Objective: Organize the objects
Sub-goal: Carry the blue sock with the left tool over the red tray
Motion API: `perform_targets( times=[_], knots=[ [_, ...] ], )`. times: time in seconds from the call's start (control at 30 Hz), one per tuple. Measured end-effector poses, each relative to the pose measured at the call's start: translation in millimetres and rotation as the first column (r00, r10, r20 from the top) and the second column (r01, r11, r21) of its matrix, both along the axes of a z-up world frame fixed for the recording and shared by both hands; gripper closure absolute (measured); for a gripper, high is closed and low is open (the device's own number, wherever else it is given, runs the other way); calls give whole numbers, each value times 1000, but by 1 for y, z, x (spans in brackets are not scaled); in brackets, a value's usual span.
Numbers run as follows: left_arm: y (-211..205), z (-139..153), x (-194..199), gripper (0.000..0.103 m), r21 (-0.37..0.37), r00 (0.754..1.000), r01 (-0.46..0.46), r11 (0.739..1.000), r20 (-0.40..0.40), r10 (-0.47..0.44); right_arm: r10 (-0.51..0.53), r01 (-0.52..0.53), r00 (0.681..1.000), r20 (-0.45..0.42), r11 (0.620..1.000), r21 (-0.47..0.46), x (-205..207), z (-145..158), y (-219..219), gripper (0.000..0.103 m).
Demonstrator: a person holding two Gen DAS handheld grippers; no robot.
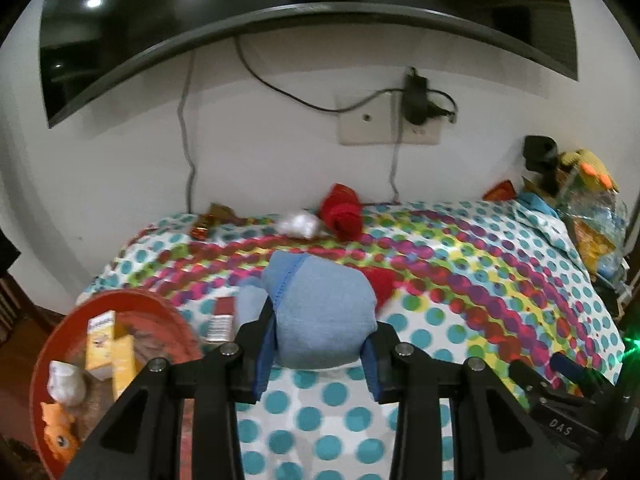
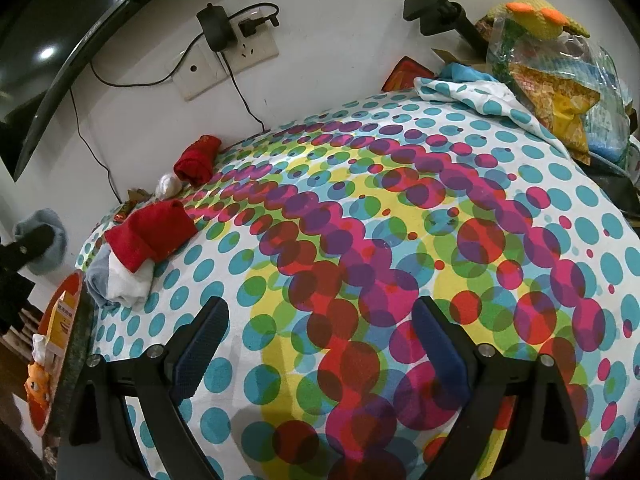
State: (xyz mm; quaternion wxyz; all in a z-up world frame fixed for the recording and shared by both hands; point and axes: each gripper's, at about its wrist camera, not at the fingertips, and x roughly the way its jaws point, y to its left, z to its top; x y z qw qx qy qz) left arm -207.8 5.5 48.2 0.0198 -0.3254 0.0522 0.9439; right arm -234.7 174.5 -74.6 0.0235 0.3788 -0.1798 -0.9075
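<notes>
My left gripper (image 1: 320,354) is shut on a rolled light blue sock (image 1: 324,312) and holds it above the dotted cloth (image 1: 460,280). It also shows at the left edge of the right wrist view (image 2: 44,240). A red bowl (image 1: 52,344) at lower left holds yellow boxes (image 1: 110,350), a white wad and an orange toy. A red sock roll (image 1: 344,212) and a white wad (image 1: 298,224) lie near the wall. My right gripper (image 2: 320,344) is open and empty over the cloth (image 2: 400,240). A red sock (image 2: 154,236) lies on a white and a blue one (image 2: 128,284).
A TV (image 1: 200,20) hangs on the wall above a socket with a plugged adapter (image 1: 416,100). A pile of bags with a yellow knitted toy (image 2: 536,20) stands at the right. A small red and white box (image 1: 222,318) lies by the bowl.
</notes>
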Motion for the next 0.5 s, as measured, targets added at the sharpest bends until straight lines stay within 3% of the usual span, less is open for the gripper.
perform_targets(
  times=[0.5],
  knots=[
    [-90, 9, -2, 66, -23, 988, -157, 987, -9, 157, -7, 7, 1000, 4, 1000, 8, -2, 0, -3, 10]
  ],
)
